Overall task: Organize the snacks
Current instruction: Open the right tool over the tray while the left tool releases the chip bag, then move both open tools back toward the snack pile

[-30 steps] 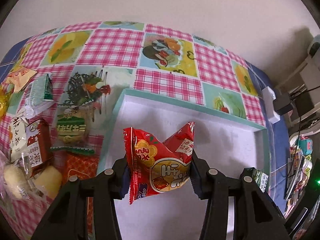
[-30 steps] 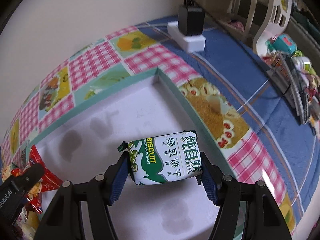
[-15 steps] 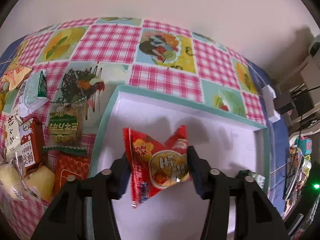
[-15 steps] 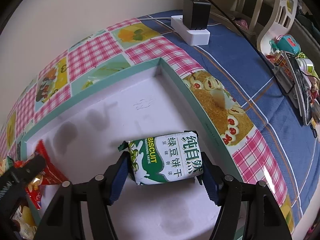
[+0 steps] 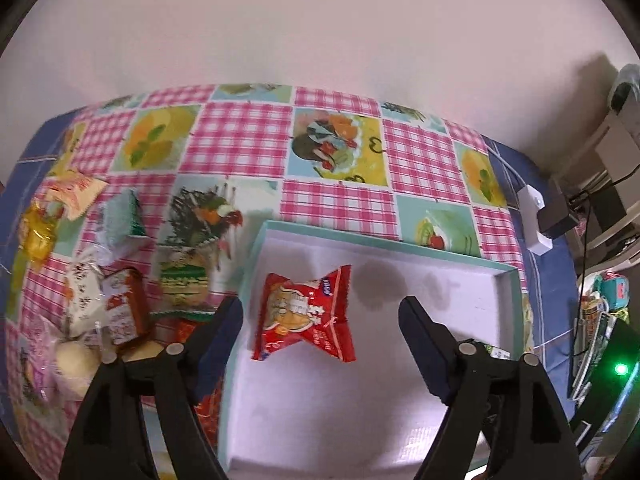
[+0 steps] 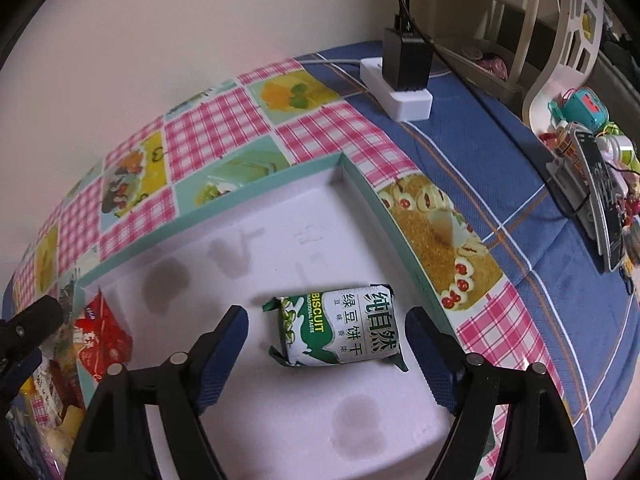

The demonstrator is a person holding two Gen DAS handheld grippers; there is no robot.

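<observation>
Two snacks released into the box, both grippers opening

The left gripper spreads its jaws wide around the red crinkled foil snack packet, which lies untouched near the left wall of the shallow white box with a teal rim. The right gripper is likewise opening over the green-and-white biscuit packet, lying free on the box floor near the right wall. Risk: a withdrawing pad could snag a crimped packet edge and drag it askew; the loose wrapped snacks crowd the tablecloth just beside the box, easy to knock.
</observation>
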